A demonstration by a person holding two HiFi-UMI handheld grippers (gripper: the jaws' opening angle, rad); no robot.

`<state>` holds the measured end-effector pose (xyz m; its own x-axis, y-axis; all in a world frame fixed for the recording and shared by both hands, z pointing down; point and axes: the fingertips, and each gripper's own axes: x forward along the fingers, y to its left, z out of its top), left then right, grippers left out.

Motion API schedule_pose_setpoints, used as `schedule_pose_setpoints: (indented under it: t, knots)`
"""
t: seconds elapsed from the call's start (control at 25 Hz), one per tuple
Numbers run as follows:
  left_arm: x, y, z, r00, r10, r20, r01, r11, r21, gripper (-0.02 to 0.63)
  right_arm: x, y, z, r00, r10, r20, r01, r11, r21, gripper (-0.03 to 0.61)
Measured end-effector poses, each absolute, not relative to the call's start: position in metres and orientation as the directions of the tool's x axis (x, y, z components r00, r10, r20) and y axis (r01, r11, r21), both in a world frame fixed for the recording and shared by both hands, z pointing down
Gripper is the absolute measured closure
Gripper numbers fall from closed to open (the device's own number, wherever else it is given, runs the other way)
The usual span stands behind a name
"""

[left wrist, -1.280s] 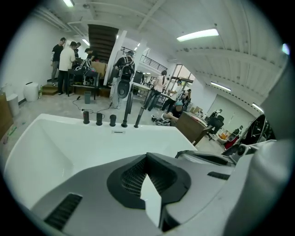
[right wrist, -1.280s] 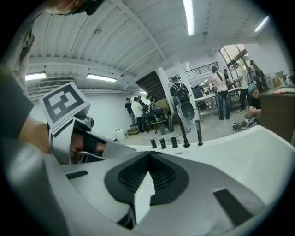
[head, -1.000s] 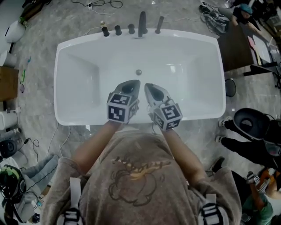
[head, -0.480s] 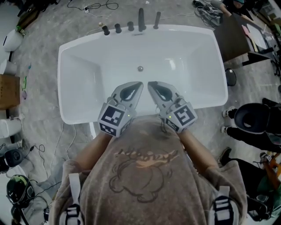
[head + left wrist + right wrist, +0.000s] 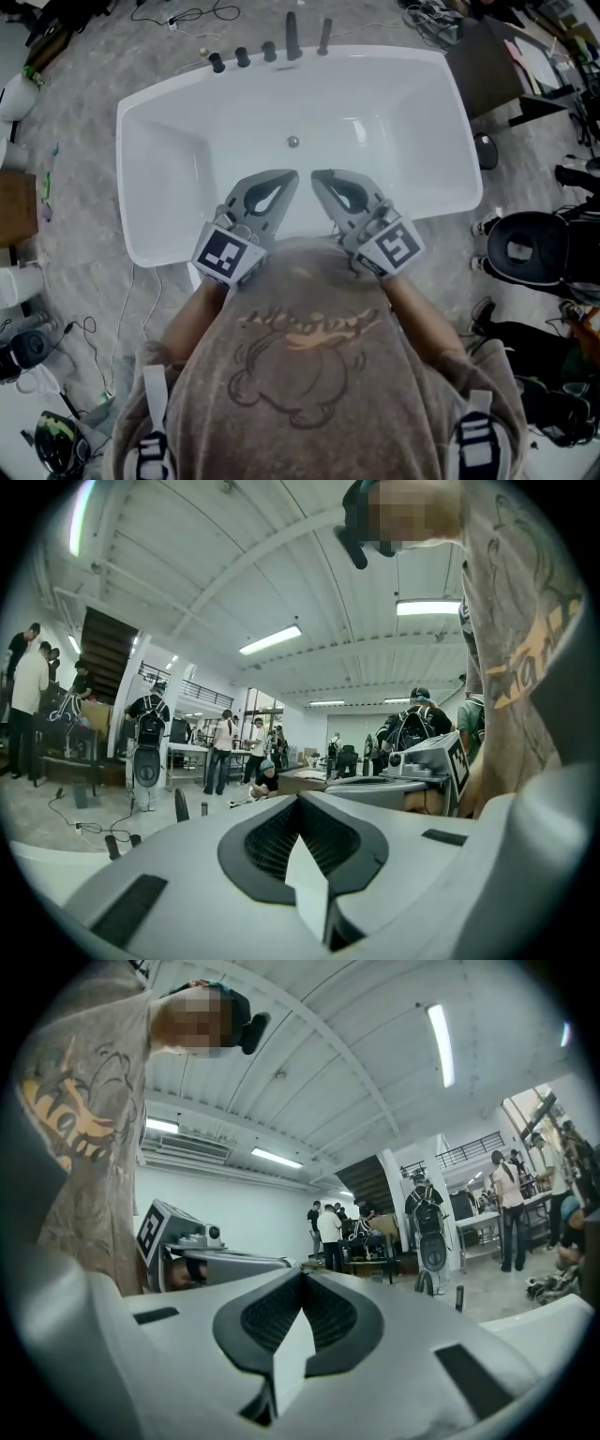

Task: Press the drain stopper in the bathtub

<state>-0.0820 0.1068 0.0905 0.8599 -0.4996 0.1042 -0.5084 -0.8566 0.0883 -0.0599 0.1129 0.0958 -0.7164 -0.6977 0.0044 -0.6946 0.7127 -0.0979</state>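
Note:
In the head view the white bathtub [image 5: 159,141] lies below me, and its small round metal drain stopper [image 5: 292,142] sits on the tub floor near the far side. My left gripper [image 5: 292,174] and right gripper [image 5: 315,175] hang side by side over the near rim, both shut and empty. Their tips point toward the stopper but stay well short of it. The left gripper view shows the left gripper's jaws [image 5: 300,797] closed tip to tip, aimed level across the room. The right gripper [image 5: 302,1277] looks the same in its own view.
A row of dark tap handles and a spout [image 5: 272,49] stands on the tub's far rim. Cables lie on the floor behind it. A black chair [image 5: 525,248] is at the right, a brown box [image 5: 14,206] at the left. Several people stand in the room.
Both grippers have drawn back toward my body and spread slightly apart at their marker cubes. They stay shut. The tub has shifted a little in the head view.

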Motion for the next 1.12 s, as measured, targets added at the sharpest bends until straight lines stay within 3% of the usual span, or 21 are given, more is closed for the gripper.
schedule_pose_setpoints:
  t: [1.12]
  knots:
    - [-0.076, 0.103, 0.106, 0.838, -0.534, 0.115, -0.543, -0.835, 0.082, 0.611, -0.059, 0.114, 0.111, -0.727, -0.685, 0.056, -0.686, 0.72, -0.106, 0.581]
